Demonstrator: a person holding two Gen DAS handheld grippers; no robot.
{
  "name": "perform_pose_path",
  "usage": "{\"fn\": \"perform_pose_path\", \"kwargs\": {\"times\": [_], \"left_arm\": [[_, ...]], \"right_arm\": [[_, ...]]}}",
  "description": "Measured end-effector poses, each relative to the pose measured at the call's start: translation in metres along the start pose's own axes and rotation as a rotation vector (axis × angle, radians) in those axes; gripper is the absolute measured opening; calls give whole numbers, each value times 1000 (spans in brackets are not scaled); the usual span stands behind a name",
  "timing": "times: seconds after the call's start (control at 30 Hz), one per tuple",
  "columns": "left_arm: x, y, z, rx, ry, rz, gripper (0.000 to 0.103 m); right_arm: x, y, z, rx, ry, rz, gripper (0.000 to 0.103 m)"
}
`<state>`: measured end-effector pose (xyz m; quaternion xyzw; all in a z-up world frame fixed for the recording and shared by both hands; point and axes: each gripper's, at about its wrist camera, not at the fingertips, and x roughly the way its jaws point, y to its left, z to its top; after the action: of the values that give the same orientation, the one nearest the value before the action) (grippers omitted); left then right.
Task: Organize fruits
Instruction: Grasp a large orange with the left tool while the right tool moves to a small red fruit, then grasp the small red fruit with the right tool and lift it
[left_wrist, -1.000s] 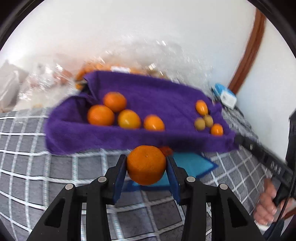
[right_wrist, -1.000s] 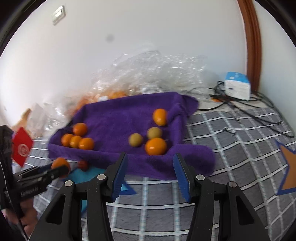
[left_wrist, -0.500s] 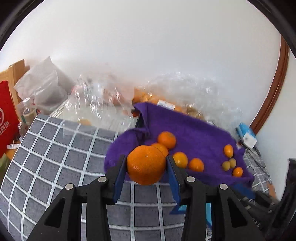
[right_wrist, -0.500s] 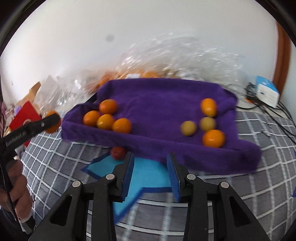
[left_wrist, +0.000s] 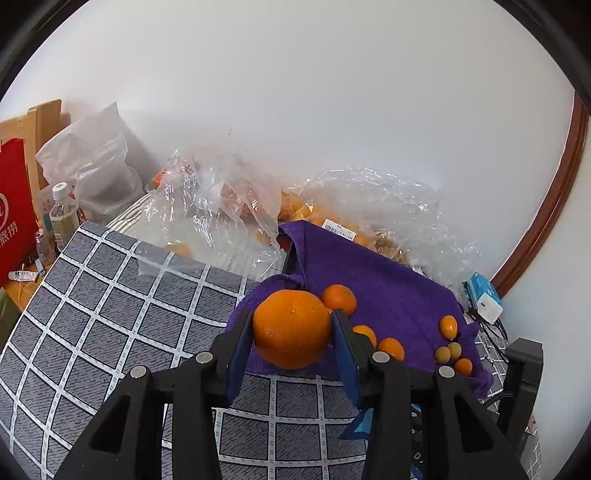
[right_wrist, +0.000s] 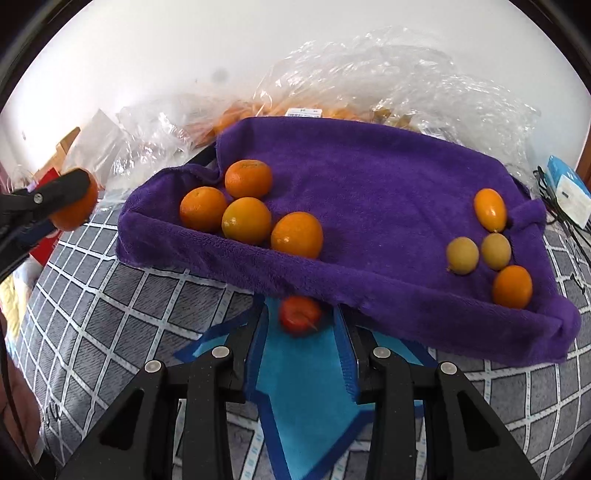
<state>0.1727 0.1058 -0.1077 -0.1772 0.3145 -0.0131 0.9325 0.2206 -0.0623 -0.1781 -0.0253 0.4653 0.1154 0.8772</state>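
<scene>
In the left wrist view, the left gripper squeezes a big orange tight, just as it did a second ago, but now it has swung over to the left end of the purple towel tray. I think the orange is about to go in with the other big ones. In this view the tray holds some oranges close behind the held one and a few small fruits at the right end. In the right wrist view, the right gripper has come down and pulled its jaws closer around a small red fruit on the blue arrow mat, just below the tray's front edge. The pads do not press it yet. Four oranges sit together on the left of the towel tray, and four small fruits sit on the right. So the sorting looks partly done.
</scene>
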Motion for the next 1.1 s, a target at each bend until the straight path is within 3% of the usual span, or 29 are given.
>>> {"fn": "perform_pose_path", "kwargs": {"times": [0.03,0.07,0.23,0.43,0.53,0.77,1.1], "left_arm": [[0,0,0,2,-1,1,40],[0,-1,0,3,-1,2,40],[3,-2,-2,12,12,7,40],[9,-7,-11,37,25,3,40],[12,-10,-14,43,38,-38,40],[14,-21,-20,93,28,-33,40],[7,-29,-17,120,32,-35,40]], "right_arm": [[0,2,0,-11,-1,-8,34],[-1,4,-1,-22,-5,-11,24],[-22,-3,-8,-29,-30,-10,24],[-64,-35,-28,-23,-80,-120,24],[-72,-55,-39,4,-68,-145,24],[-73,-79,-59,64,-36,-139,24],[-113,-91,-37,58,-115,-140,24]]}}
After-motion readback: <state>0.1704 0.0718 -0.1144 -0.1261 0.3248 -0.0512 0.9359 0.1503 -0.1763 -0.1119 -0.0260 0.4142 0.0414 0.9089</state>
